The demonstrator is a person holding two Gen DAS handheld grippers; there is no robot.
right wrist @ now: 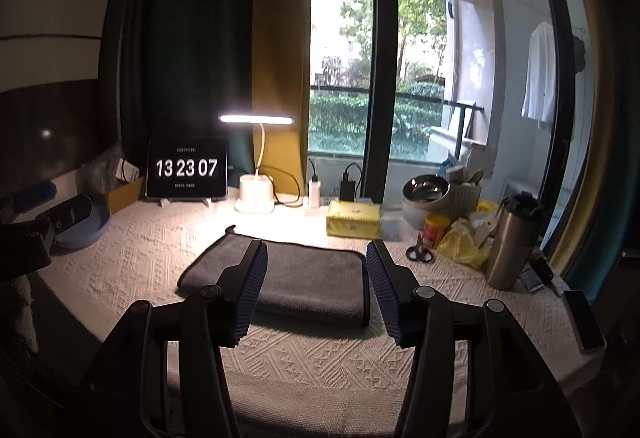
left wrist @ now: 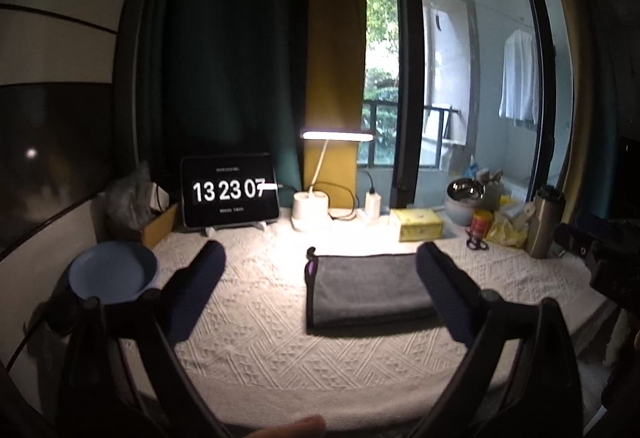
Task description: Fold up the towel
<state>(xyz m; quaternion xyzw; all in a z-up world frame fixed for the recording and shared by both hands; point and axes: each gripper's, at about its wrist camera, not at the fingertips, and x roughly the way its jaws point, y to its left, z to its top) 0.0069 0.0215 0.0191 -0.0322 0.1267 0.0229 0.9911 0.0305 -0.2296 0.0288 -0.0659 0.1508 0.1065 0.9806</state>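
Note:
A grey towel (left wrist: 370, 288) lies folded into a flat rectangle on the white patterned tablecloth (left wrist: 260, 338), a small loop at its far left corner. It also shows in the right wrist view (right wrist: 308, 278). My left gripper (left wrist: 320, 258) is open and empty above the cloth, its right finger over the towel's right edge. My right gripper (right wrist: 316, 250) is open and empty, held above the near side of the towel. Neither gripper touches the towel.
A blue plate (left wrist: 112, 270) sits at the left. At the back stand a clock tablet (left wrist: 229, 190), a lit desk lamp (left wrist: 312, 204), a yellow tissue pack (right wrist: 353, 219), scissors (right wrist: 420, 252), a steel bottle (right wrist: 512, 242) and bowls (right wrist: 426, 194). A phone (right wrist: 586, 320) lies far right.

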